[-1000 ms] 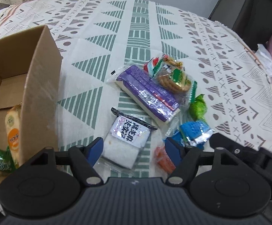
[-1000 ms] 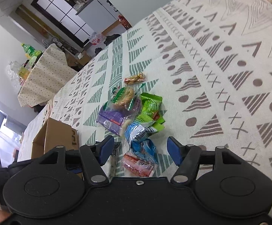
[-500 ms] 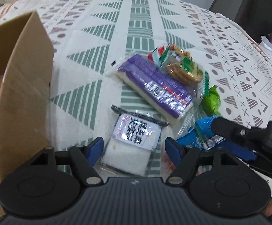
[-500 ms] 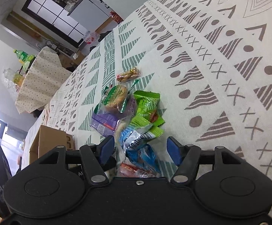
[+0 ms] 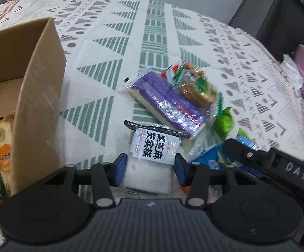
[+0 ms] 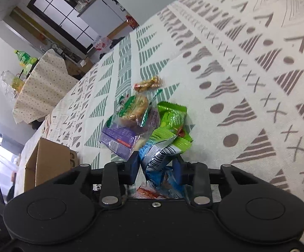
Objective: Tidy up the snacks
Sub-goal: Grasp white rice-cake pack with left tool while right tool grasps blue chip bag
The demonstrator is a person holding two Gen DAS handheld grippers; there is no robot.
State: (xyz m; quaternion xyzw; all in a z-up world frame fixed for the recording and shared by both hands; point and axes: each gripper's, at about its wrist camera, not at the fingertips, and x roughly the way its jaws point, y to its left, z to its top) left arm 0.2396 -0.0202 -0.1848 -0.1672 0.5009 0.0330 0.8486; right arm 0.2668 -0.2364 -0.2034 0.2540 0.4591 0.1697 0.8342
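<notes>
The left gripper (image 5: 150, 169) has just been closing its jaws, and now they pinch the white rice cake packet (image 5: 152, 159) from both sides. The packet lies flat on the patterned tablecloth (image 5: 101, 79), at 6 o'clock from the purple wafer pack (image 5: 166, 103). The cardboard box (image 5: 26, 96) stands at 9 o'clock and already has some snacks in it.

The right gripper (image 6: 155, 167) has just been closing too. Its jaws squeeze a blue and silver snack bag (image 6: 158, 157) at the near end of the snack pile.

Things could go wrong here. The rice cake wrapper is shiny and slippery, so the packet could slide out when it is lifted. Its black top edge sits right by the purple wafer pack, so that pack could get dragged along. The blue bag is puffy and crinkly, so the right jaws might only catch the wrapper. The green snack bag (image 6: 171, 118) leans on it and could tumble. The two grippers are close together and could bump.
</notes>
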